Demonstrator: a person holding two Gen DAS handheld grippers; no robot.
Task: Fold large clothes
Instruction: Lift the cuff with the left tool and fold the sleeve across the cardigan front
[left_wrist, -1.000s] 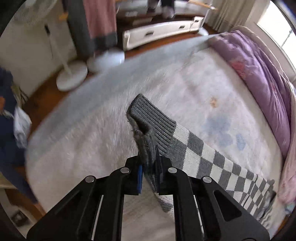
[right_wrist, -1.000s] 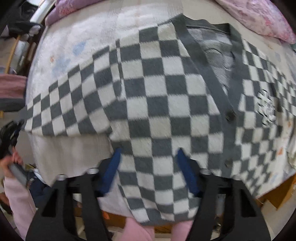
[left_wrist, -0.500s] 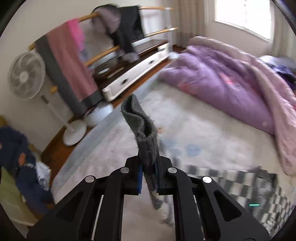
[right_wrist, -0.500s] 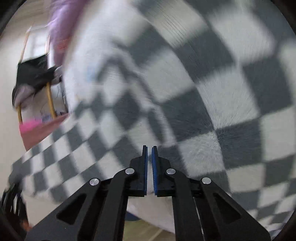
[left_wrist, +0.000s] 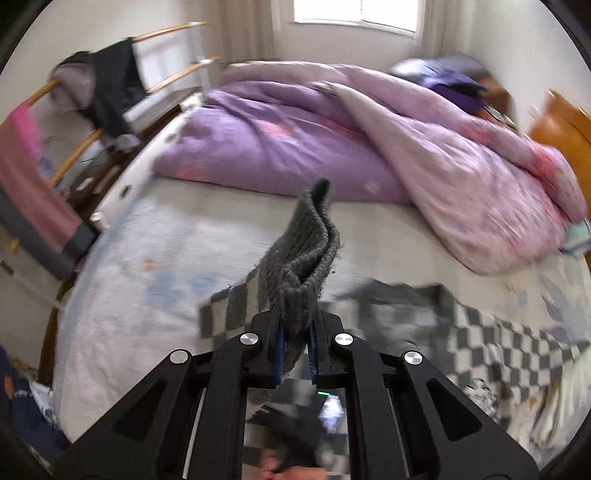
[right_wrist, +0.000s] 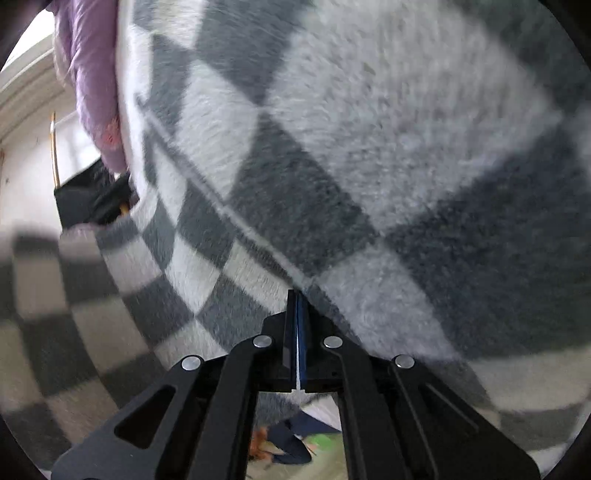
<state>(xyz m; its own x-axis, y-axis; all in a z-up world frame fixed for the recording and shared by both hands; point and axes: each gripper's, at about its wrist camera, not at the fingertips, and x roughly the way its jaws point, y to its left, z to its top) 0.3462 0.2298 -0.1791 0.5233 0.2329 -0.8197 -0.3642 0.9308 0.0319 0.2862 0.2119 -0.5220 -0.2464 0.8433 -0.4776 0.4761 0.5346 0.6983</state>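
Observation:
A grey and white checked cardigan (left_wrist: 480, 343) lies spread on the bed. My left gripper (left_wrist: 295, 343) is shut on its grey ribbed sleeve cuff (left_wrist: 303, 266), which stands up above the fingers, lifted off the bed. In the right wrist view the cardigan (right_wrist: 332, 166) fills the frame very close to the lens. My right gripper (right_wrist: 297, 317) is shut with its tips against the cardigan's body; the fabric between the pads is thin and hard to make out.
A purple and pink duvet (left_wrist: 332, 129) is heaped across the far side of the bed. A wooden rail (left_wrist: 74, 110) with hanging clothes stands on the left. A pale bedsheet (left_wrist: 147, 277) lies under the cardigan. A window (left_wrist: 354, 14) is behind.
My left gripper has lifted the cuff and swung it right, toward the cardigan's body. My right gripper went from open above the cardigan to shut on it and stays pressed there.

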